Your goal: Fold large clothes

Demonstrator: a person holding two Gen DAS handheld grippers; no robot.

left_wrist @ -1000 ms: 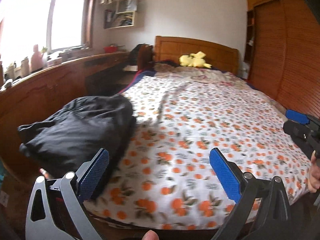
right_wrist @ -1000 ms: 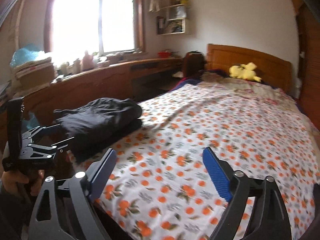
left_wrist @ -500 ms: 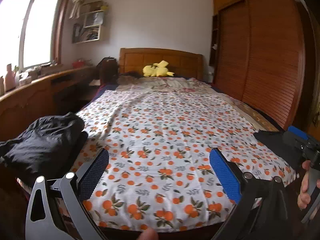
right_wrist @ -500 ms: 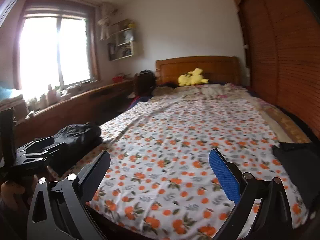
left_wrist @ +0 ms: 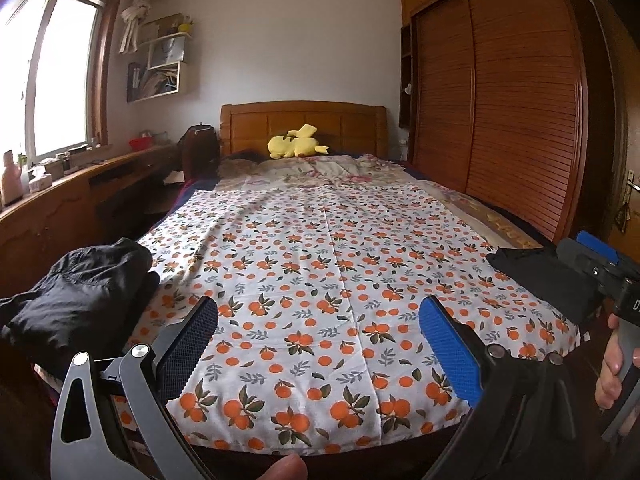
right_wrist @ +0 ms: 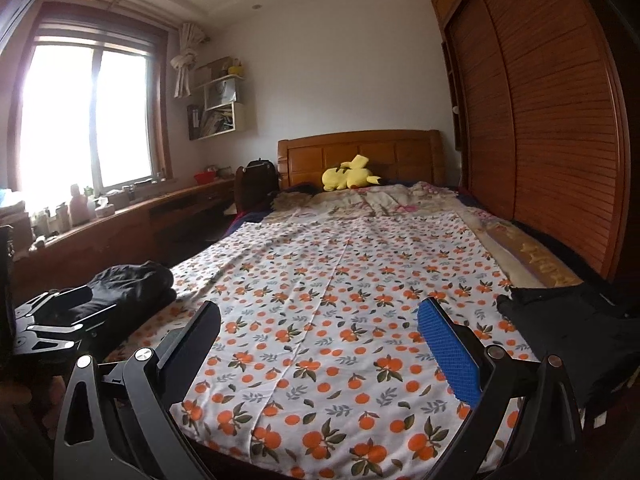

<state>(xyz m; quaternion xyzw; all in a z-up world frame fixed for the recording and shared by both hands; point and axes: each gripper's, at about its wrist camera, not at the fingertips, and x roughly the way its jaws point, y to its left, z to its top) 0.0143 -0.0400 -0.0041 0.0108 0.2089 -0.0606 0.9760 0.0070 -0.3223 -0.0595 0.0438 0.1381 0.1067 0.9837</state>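
Observation:
A black garment (left_wrist: 76, 296) lies folded in a pile on the bed's near left corner, also seen in the right wrist view (right_wrist: 128, 284). A second black garment (left_wrist: 536, 276) lies flat on the near right corner (right_wrist: 568, 320). Between them stretches the orange-print sheet (left_wrist: 328, 240). My left gripper (left_wrist: 318, 312) hovers open over the bed's foot, nothing between its fingers. My right gripper (right_wrist: 320, 312) is open too, its jaws wide and empty, above the same foot edge. Neither touches any cloth.
A yellow plush toy (left_wrist: 294, 146) rests against the wooden headboard. A slatted wardrobe (left_wrist: 500, 120) lines the right side. A long wooden counter (left_wrist: 60, 200) with bottles runs under the window on the left. A hand (left_wrist: 612, 368) grips the other tool's handle at the right edge.
Both views have swung right, away from the folded black pile, to face the bed head-on. The black garment on the right corner has come into view. Both grippers stay open.

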